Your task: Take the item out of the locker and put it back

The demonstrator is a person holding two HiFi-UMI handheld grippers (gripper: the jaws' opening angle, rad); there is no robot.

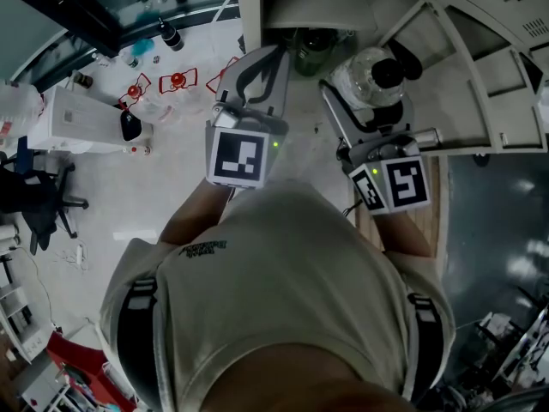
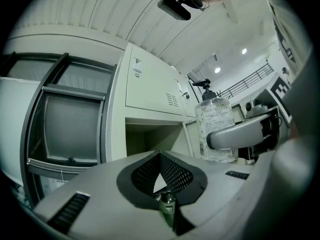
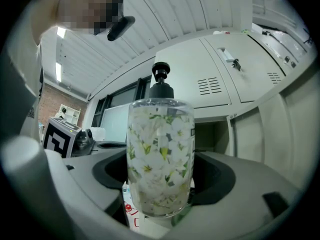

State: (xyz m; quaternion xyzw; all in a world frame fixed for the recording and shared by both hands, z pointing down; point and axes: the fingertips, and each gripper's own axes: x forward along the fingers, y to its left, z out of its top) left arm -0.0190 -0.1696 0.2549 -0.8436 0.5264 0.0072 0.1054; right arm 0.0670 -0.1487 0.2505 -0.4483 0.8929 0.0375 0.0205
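Observation:
A clear pump bottle [image 3: 160,159] with a white flower print and a black pump stands upright between the jaws of my right gripper [image 3: 162,176], which is shut on it. From above, the bottle [image 1: 377,71] and right gripper [image 1: 371,97] are just in front of the open locker compartment [image 1: 326,7]. My left gripper [image 1: 271,54] hovers to the left of it, tips together and holding nothing. In the left gripper view the jaws [image 2: 160,156] meet at the tip, facing the open compartment [image 2: 150,139], with the bottle [image 2: 216,129] to the right.
A dark green bottle [image 1: 313,51] stands low between the two grippers, also seen under the left jaws [image 2: 167,206]. The locker door [image 1: 467,75] hangs open at right. Closed locker doors [image 3: 225,79] sit above the compartment. On the floor at left are red markers [image 1: 176,81], a white box [image 1: 81,118] and an office chair [image 1: 39,200].

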